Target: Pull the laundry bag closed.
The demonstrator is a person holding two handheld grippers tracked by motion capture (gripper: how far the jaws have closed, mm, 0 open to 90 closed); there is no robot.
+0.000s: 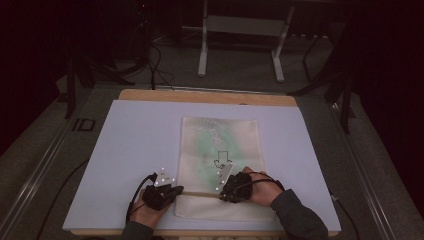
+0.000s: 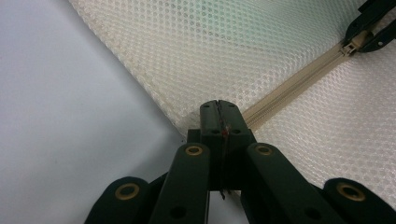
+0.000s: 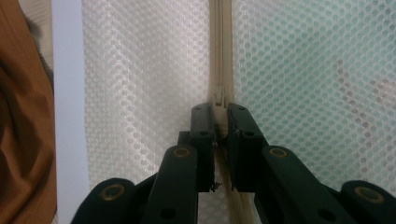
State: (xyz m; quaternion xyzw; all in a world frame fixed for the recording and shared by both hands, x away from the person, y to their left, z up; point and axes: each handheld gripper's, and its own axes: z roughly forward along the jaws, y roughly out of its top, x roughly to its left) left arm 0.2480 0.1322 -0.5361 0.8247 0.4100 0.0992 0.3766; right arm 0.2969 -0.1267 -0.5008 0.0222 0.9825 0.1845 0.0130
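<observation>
A cream mesh zipper pouch (image 1: 220, 145) lies flat on a white board (image 1: 135, 145), with greenish contents showing through the mesh. Its beige zipper (image 1: 200, 193) runs across the near end. My left gripper (image 1: 177, 190) is shut on the pouch's left edge, where the zipper ends; in the left gripper view its jaws (image 2: 219, 109) meet tightly over the mesh pouch (image 2: 243, 46) beside the zipper (image 2: 289, 86). My right gripper (image 1: 223, 192) is farther along the zipper. Its jaws (image 3: 219, 112) pinch the zipper pull (image 3: 218, 100), which also shows as the zipper pull (image 2: 350, 45).
The white board rests on a wooden table (image 1: 200, 96). Beyond it, a white metal frame (image 1: 240, 30) stands on the floor, with cables (image 1: 155, 70) to its left. A brown surface (image 3: 23, 140) lies past the board's edge in the right gripper view.
</observation>
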